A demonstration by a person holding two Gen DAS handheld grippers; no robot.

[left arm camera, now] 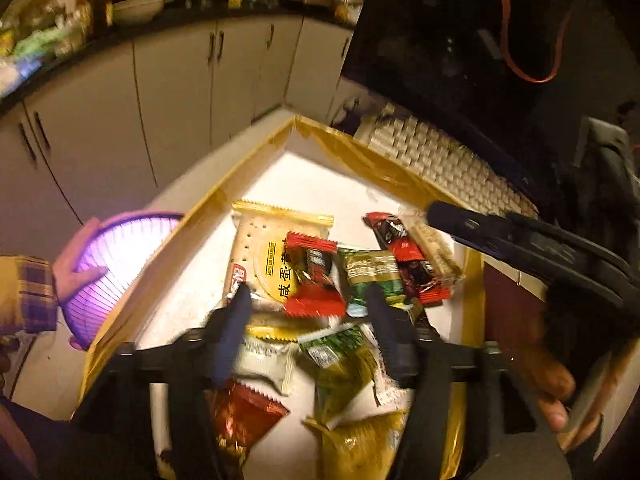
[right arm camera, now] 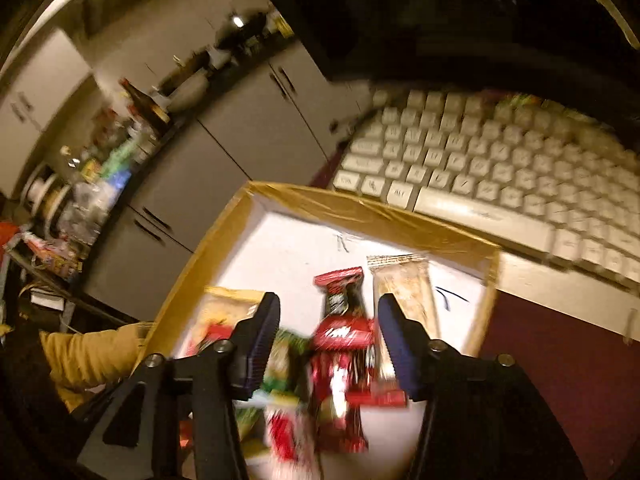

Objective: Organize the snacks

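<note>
Cardboard tray (left arm camera: 188, 236) mid-frame, wrappers piled; left claw (left arm camera: 308, 300) spread wide over the red candy (left arm camera: 314, 280), right claw (right arm camera: 328, 312) released above a chocolate bar (right arm camera: 340, 304).

Left gripper (left arm camera: 308, 304): jaws spread wide, nothing between them, pointing forward and downward. Right gripper (right arm camera: 328, 314): jaws likewise parted and unloaded, angled downward; in the left wrist view it enters from the right as a dark, elongated shape. One bare hand (left arm camera: 74, 266) with a plaid cuff shows at the left edge of the left wrist view, fingers splayed.
</note>
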